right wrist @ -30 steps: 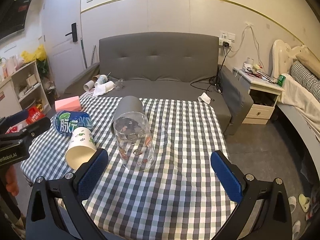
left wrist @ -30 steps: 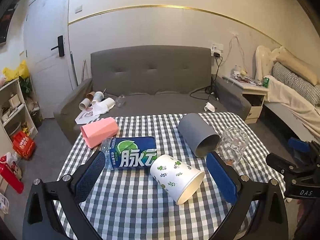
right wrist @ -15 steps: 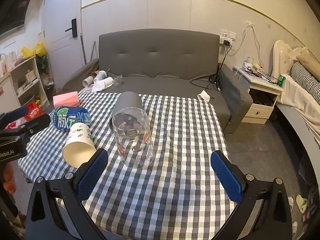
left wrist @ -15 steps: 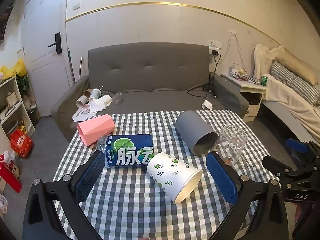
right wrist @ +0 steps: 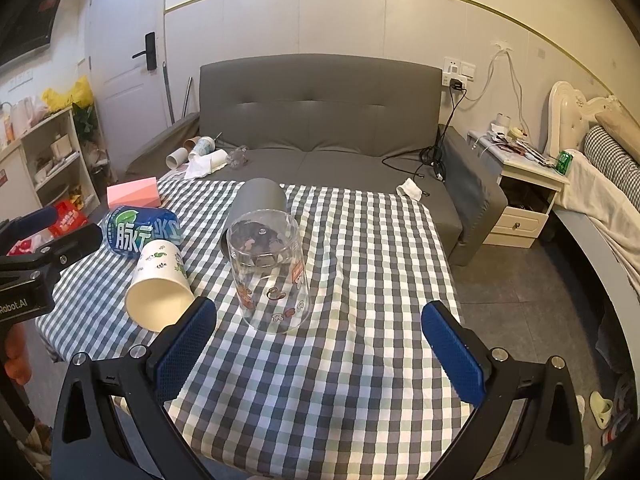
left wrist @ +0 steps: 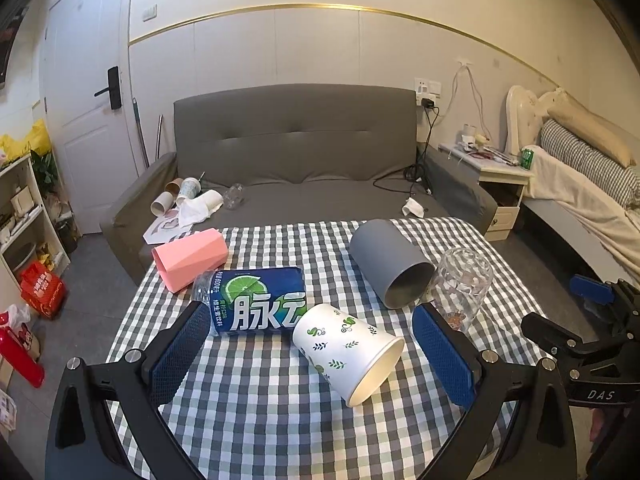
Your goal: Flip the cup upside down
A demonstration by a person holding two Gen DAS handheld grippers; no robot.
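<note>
The glass cup is standing mouth-down on the checked bench, touching the open end of a grey cup lying on its side behind it. To its left, a white paper cup with leaf prints is lying beside a blue bottle, with a pink box further back. The left gripper and right gripper are both hovering with fingers spread wide, holding nothing.

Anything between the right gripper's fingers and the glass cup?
No: in the right wrist view only bare checkered tablecloth separates the open right gripper from the upside-down glass cup.
</note>
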